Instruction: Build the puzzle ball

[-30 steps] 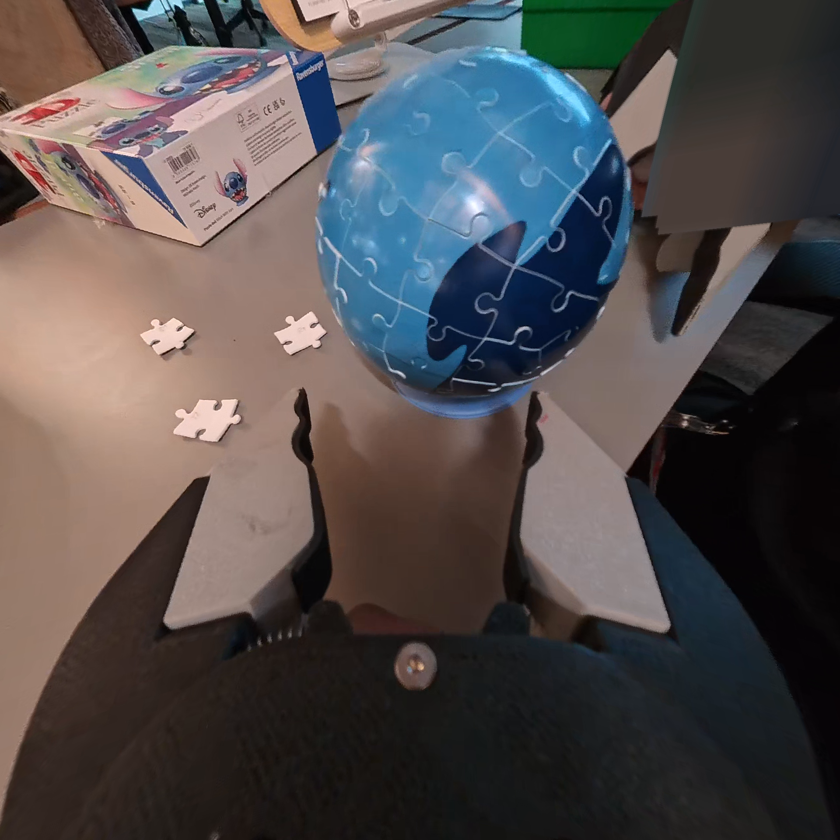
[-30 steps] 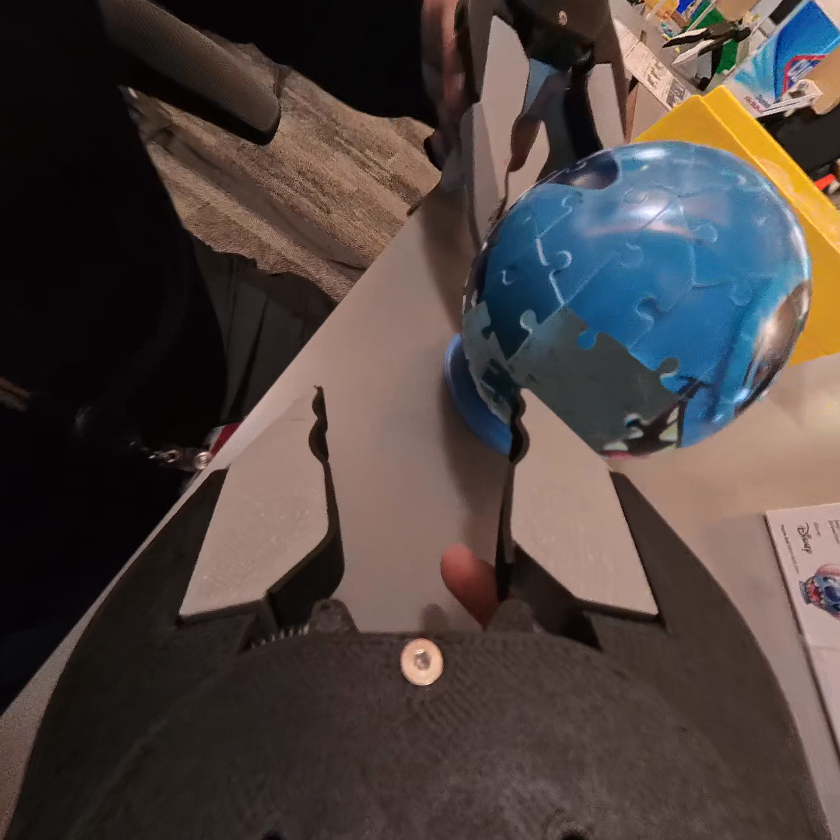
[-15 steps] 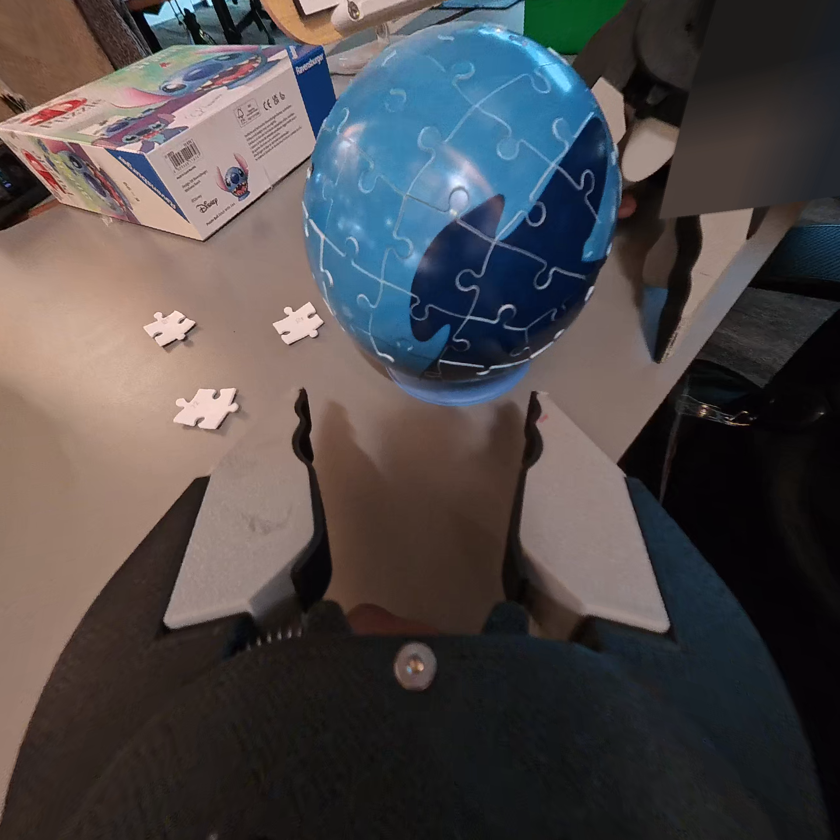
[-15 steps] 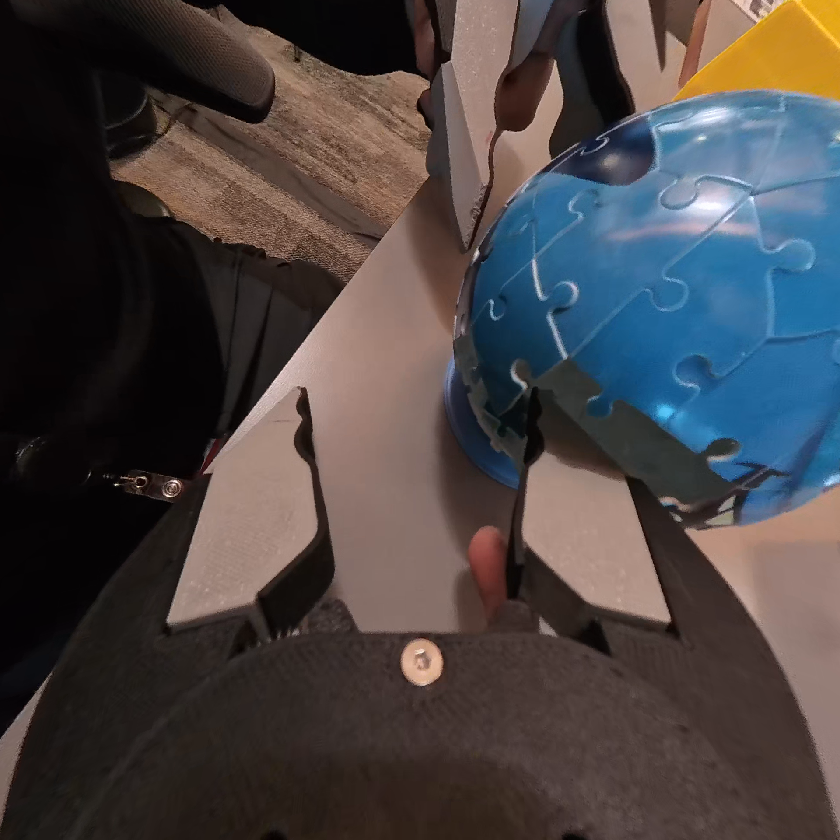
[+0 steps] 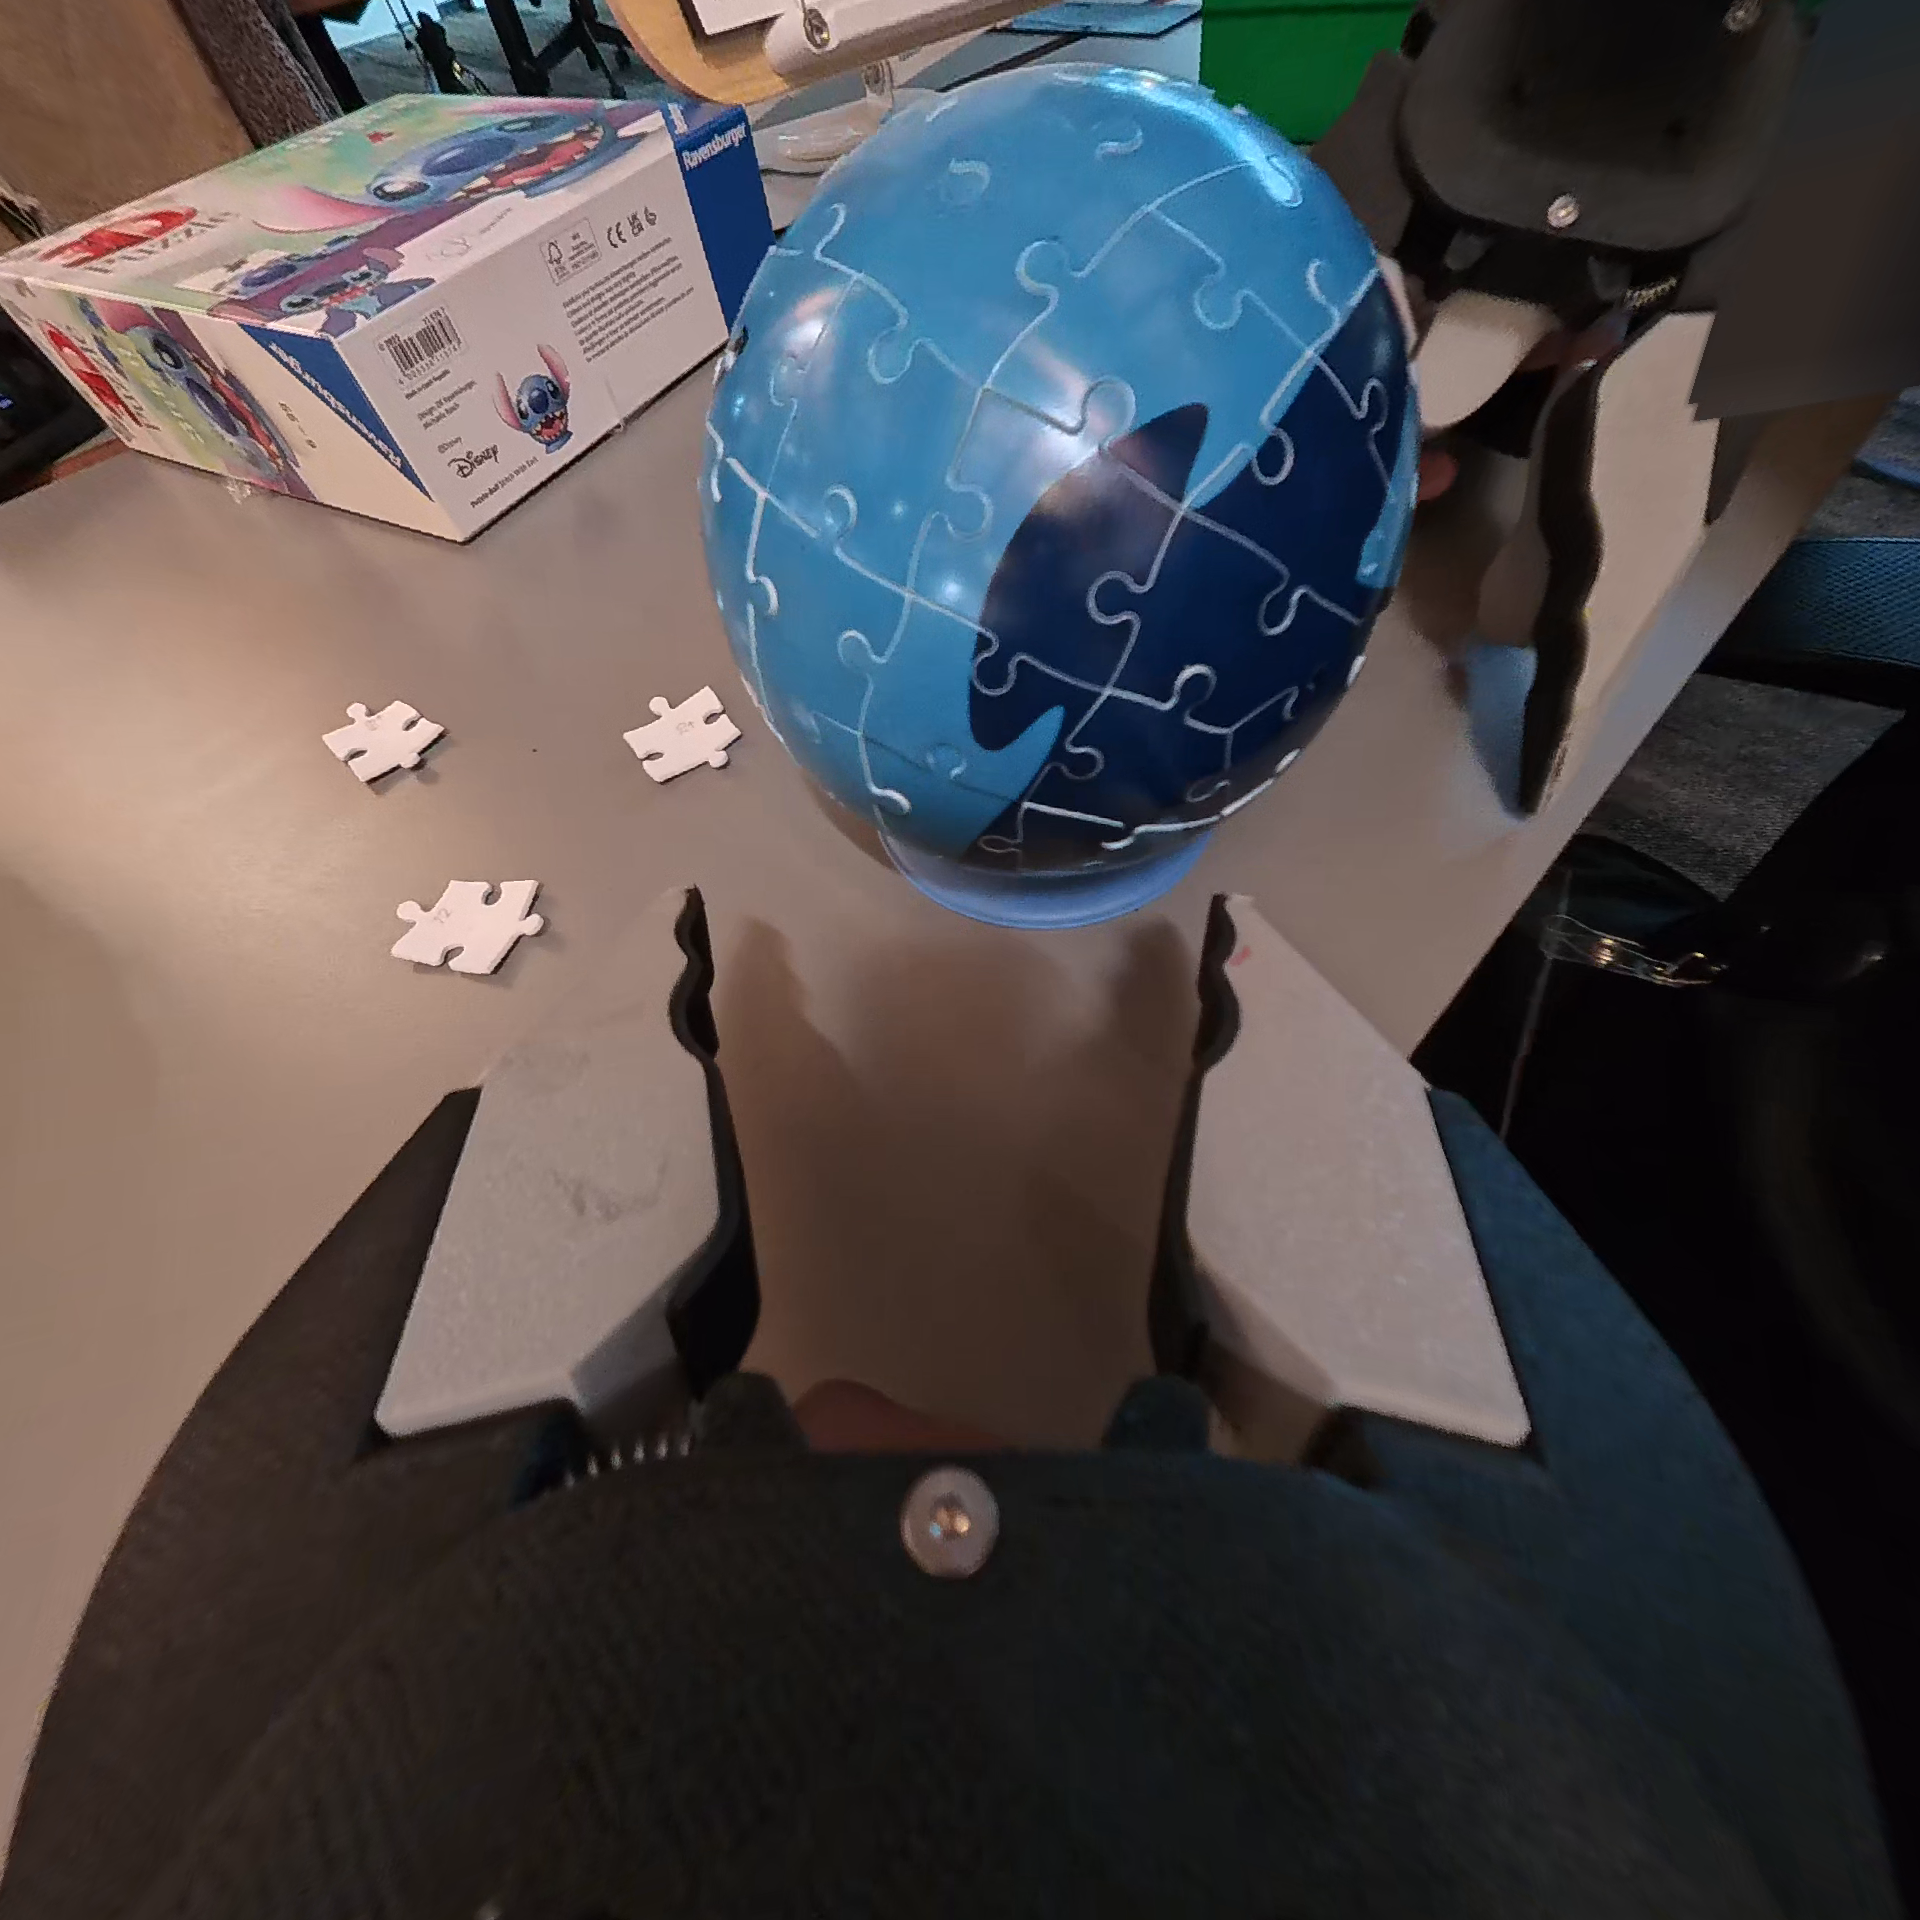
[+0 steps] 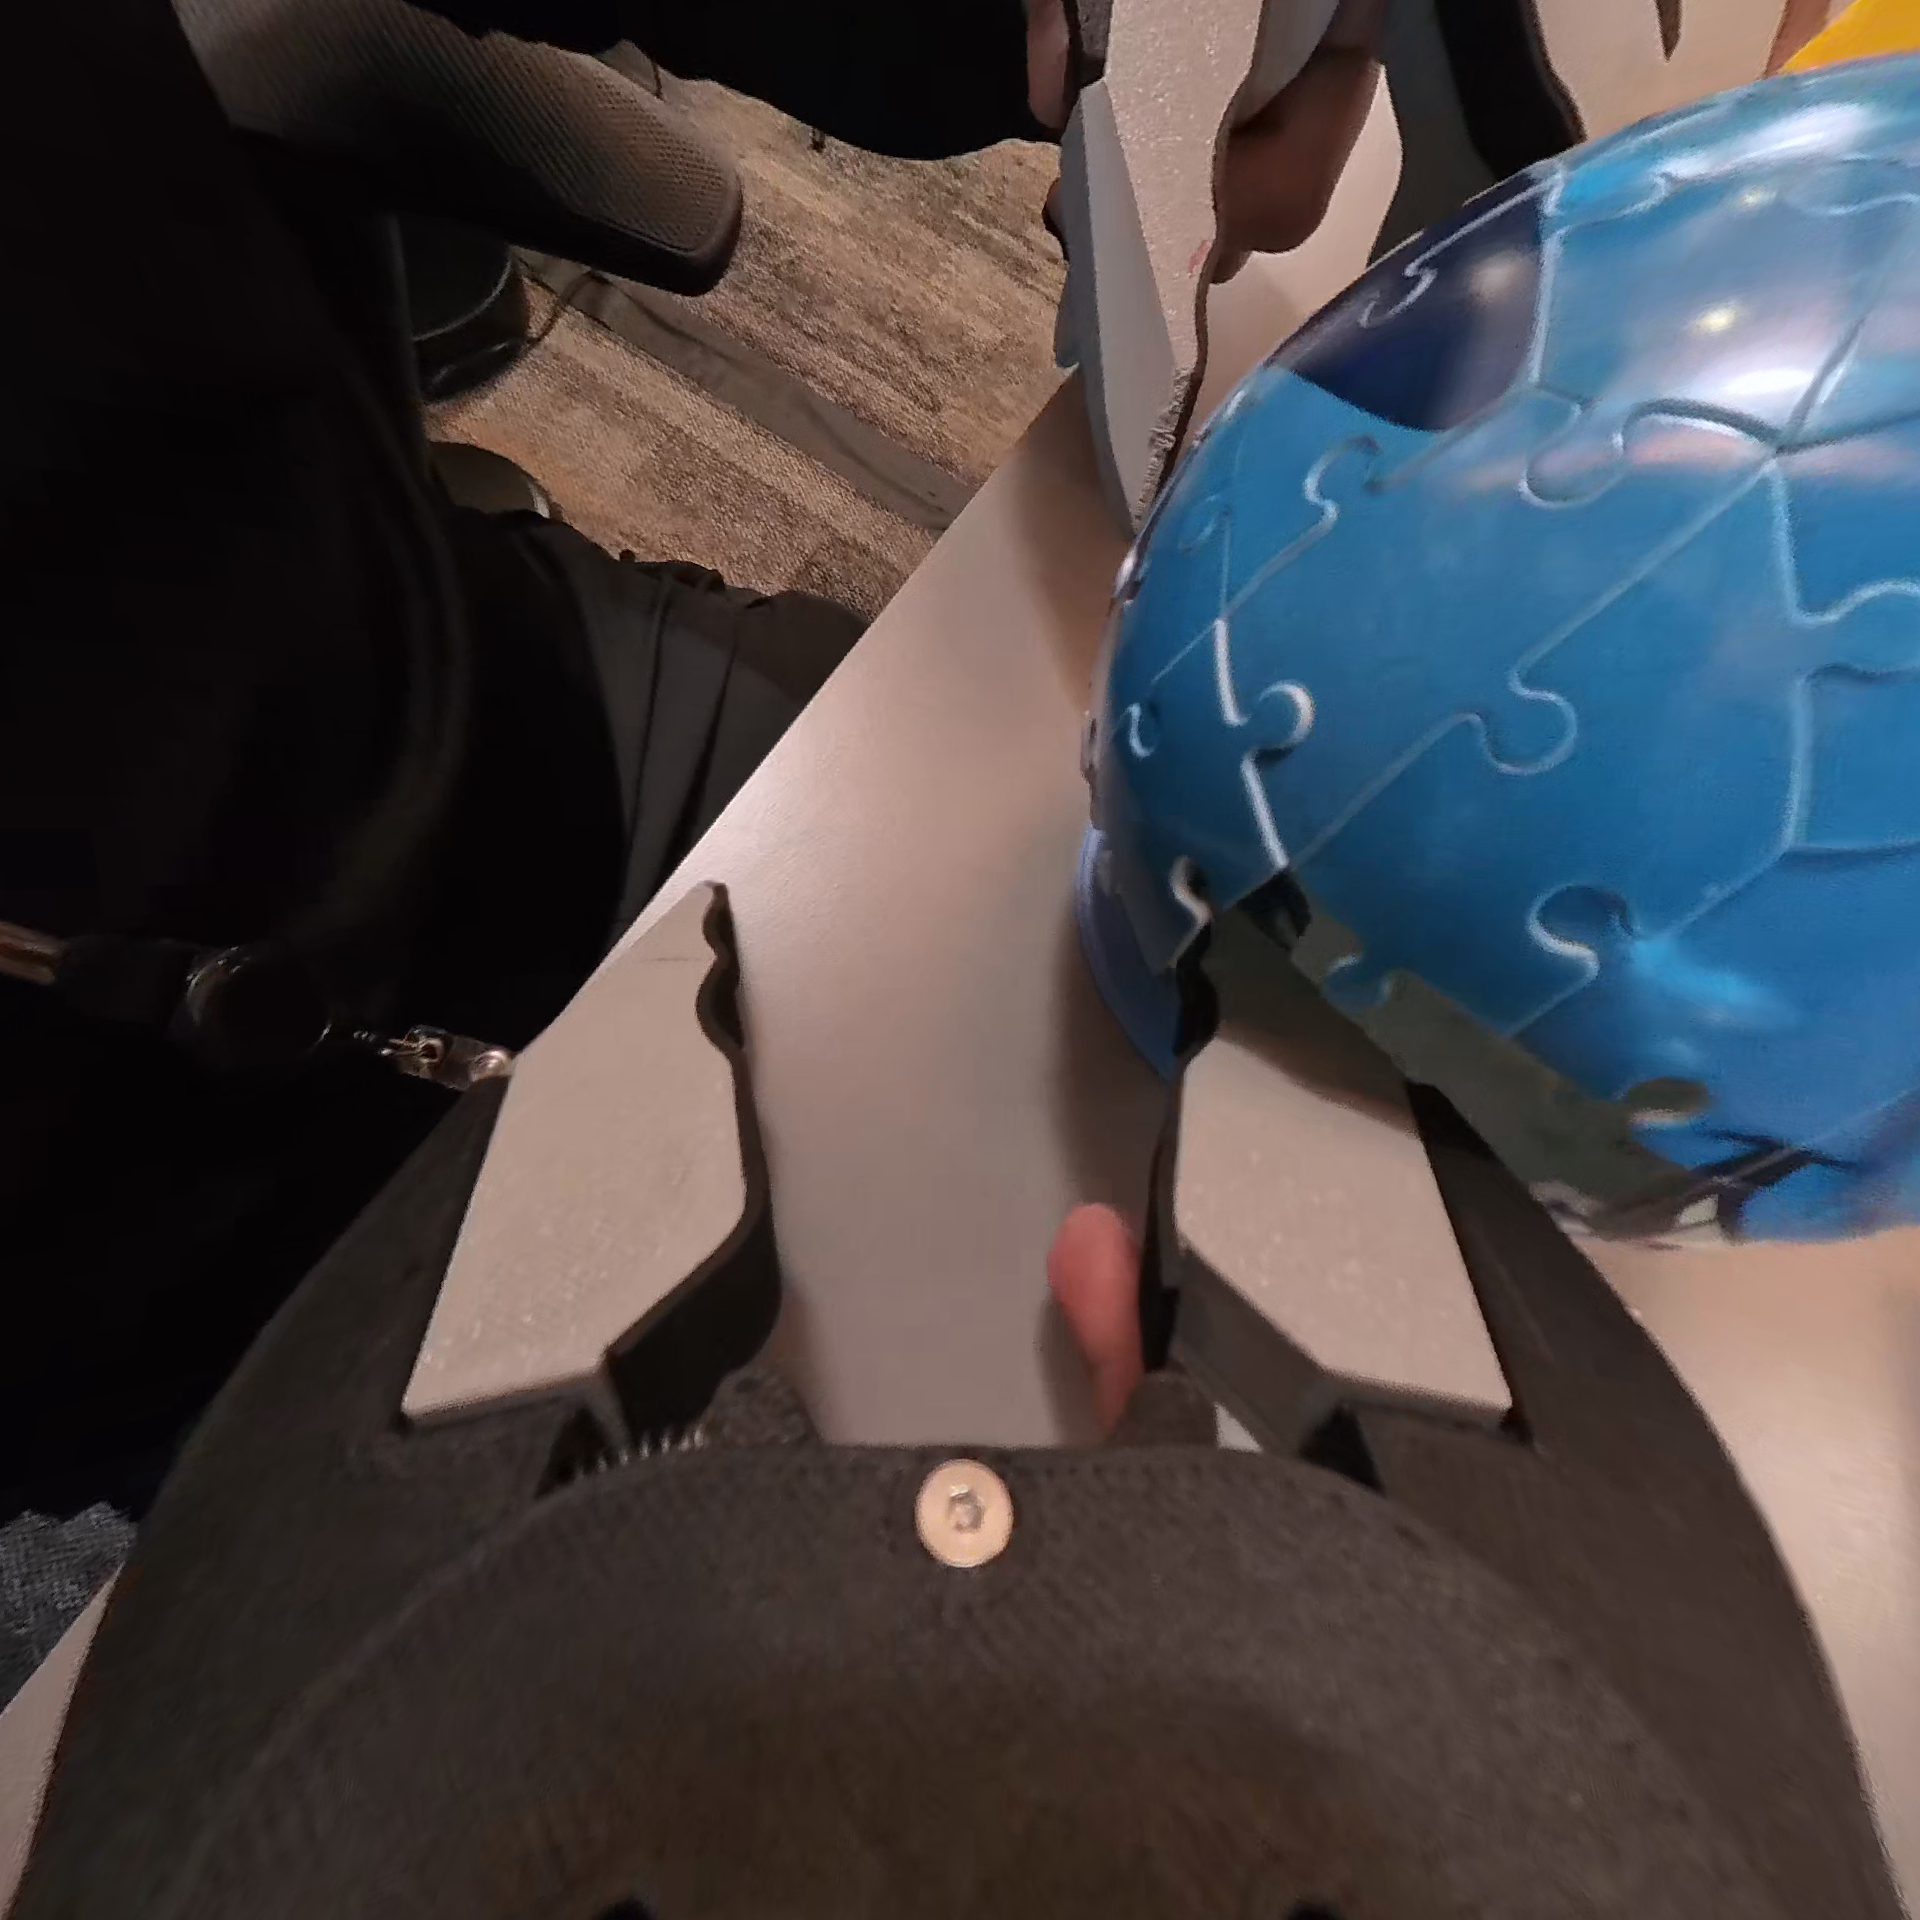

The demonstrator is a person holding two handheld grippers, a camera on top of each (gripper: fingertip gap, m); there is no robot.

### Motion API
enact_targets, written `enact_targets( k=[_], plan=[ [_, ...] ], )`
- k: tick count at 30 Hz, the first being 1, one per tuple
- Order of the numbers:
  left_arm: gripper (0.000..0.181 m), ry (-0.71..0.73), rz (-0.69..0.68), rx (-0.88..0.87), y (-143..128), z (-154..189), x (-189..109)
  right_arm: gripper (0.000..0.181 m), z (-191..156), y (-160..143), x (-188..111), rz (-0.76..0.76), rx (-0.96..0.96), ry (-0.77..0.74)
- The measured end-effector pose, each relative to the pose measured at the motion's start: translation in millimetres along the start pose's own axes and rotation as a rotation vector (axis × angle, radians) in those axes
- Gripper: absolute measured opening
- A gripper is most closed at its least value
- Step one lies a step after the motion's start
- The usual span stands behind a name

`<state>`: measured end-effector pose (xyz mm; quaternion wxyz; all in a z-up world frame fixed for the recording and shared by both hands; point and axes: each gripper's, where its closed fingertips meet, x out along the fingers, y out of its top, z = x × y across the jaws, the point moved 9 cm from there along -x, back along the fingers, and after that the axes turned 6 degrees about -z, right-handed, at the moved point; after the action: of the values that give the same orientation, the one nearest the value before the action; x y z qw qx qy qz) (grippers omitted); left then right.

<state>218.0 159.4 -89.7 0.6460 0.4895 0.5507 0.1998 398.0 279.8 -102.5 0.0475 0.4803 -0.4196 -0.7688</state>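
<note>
The desk (image 5: pixel 260 644) carries a box (image 5: pixel 395 301) at the back and the blue ball (image 5: pixel 1060 499) on its base near the edge. Both claws, left (image 5: pixel 951 935) and right (image 6: pixel 956 956), are spread and empty beside the ball. Three white pieces (image 5: pixel 681 736) lie left of it.

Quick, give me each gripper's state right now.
Left gripper: open, empty, just short of the puzzle ball.
Right gripper: open, holding nothing, one fingertip by the ball's lower edge.
</note>
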Motion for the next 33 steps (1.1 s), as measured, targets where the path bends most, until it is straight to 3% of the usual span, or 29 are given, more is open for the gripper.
enact_targets(
  k=[3, 9, 12, 14, 15, 16, 18, 20, 22, 24, 27, 30, 33],
  plan=[
    [0.095, -0.015, -0.020, 0.030, -0.6, 3.0, 0.1, 0.074, -5.5, -4.7, -14.6, 0.063, 0.011, 0.030],
    [0.099, -0.113, -0.011, 0.091, 5.3, -8.9, -15.3, 0.084, -7.9, -25.3, -69.3, 0.229, 0.201, -0.045],
    [0.099, -0.158, -0.078, -0.074, 7.3, -21.2, -10.8, 0.084, 12.0, -27.6, -99.9, 0.326, 0.357, -0.162],
    [0.101, -0.212, -0.148, -0.221, 3.8, -20.3, -4.6, 0.097, 32.3, -26.5, -114.6, 0.405, 0.489, -0.125],
    [0.101, -0.231, -0.149, -0.290, 1.9, -18.2, -5.6, 0.096, 44.8, -27.9, -118.5, 0.425, 0.566, -0.101],
    [0.099, -0.238, -0.122, -0.354, 0.7, -16.3, -9.5, 0.094, 57.7, -30.0, -119.9, 0.431, 0.646, -0.066],
    [0.096, -0.215, -0.050, -0.532, -0.8, -15.9, -21.0, 0.112, 77.9, -28.8, -118.3, 0.462, 0.751, 0.073],
    [0.096, -0.218, 0.011, -0.717, -0.3, -14.3, -30.3, 0.111, 98.1, -23.4, -111.4, 0.451, 0.849, 0.152],
    [0.096, -0.220, 0.068, -0.852, 2.9, -6.7, -33.0, 0.121, 113.2, -13.2, -99.8, 0.401, 0.897, 0.242],
    [0.101, -0.237, 0.091, -0.954, 7.7, 5.2, -30.8, 0.115, 122.9, -2.1, -87.6, 0.343, 0.933, 0.303],
    [0.101, -0.216, 0.104, -1.050, 12.8, 14.2, -24.8, 0.112, 127.0, 9.2, -71.2, 0.199, 0.979, 0.390],
    [0.102, -0.190, 0.082, -1.074, 17.1, 17.7, -14.3, 0.110, 129.4, 8.0, -58.8, 0.066, 0.997, 0.379],
    [0.101, -0.163, 0.079, -1.067, 21.5, 20.2, -2.7, 0.108, 127.6, 8.6, -52.9, 0.069, 0.997, 0.432]
  ],
)
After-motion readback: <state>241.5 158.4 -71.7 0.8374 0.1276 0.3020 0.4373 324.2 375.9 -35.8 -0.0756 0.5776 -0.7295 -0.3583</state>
